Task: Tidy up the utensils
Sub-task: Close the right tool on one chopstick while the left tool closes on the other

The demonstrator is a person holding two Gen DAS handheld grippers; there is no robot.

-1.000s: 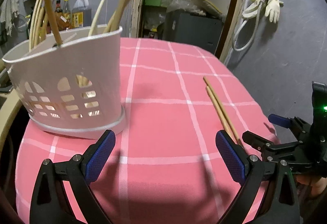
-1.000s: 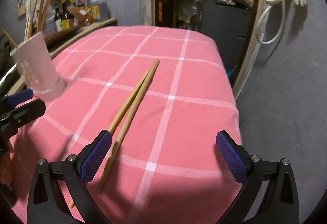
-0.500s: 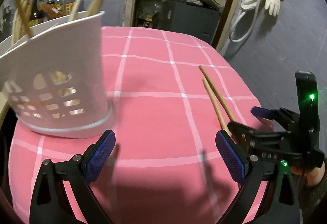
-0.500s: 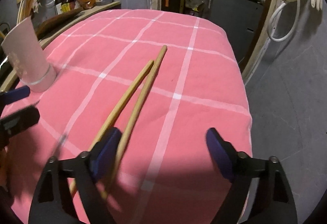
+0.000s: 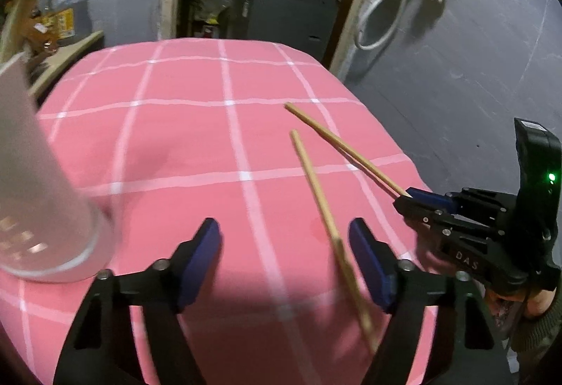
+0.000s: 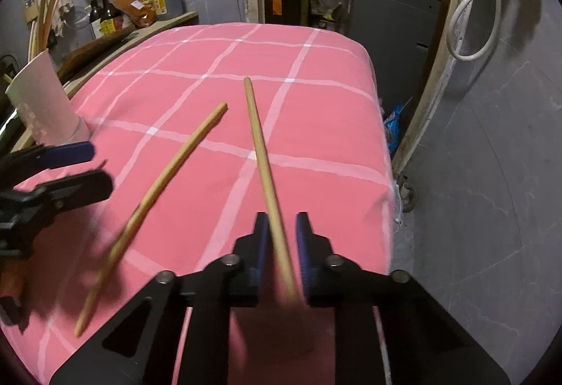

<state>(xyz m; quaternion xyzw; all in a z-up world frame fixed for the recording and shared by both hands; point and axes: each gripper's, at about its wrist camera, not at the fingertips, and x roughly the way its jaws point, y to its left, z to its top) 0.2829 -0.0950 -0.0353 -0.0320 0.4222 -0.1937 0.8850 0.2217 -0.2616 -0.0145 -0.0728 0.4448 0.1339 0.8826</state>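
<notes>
Right tongs point(image 6: 281, 255) stand nearly together, their 2 blue pads point(image 6: 260, 244) flanking the near end of 1 chopstick point(image 6: 261, 153); motion blur hides the contact, so I judge them clamped on it without being certain. From the left wrist view the same stick point(image 5: 346, 149) appears to run from those tongs out over the pink checked tablecloth point(image 5: 196, 139) toward the table's right edge. I read the end-on hold as deliberate: gripped by 1 end, the stick can be swung upright and dropped tip-first into the white utensil holder point(image 6: 47, 104), which stands at the table's left edge with other long sticks already in it. Left tongs point(image 5: 284, 258) stand apart, pads well separated and holding nothing, low over the table's near edge with the holder's base point(image 5: 52, 209) just beside their left pad. The second chopstick point(image 5: 325, 209) lies on the cloth with its near end just inside their right pad point(image 5: 368, 262); whether it touches that pad I cannot tell. I take this pose as lining up for the second stick.
</notes>
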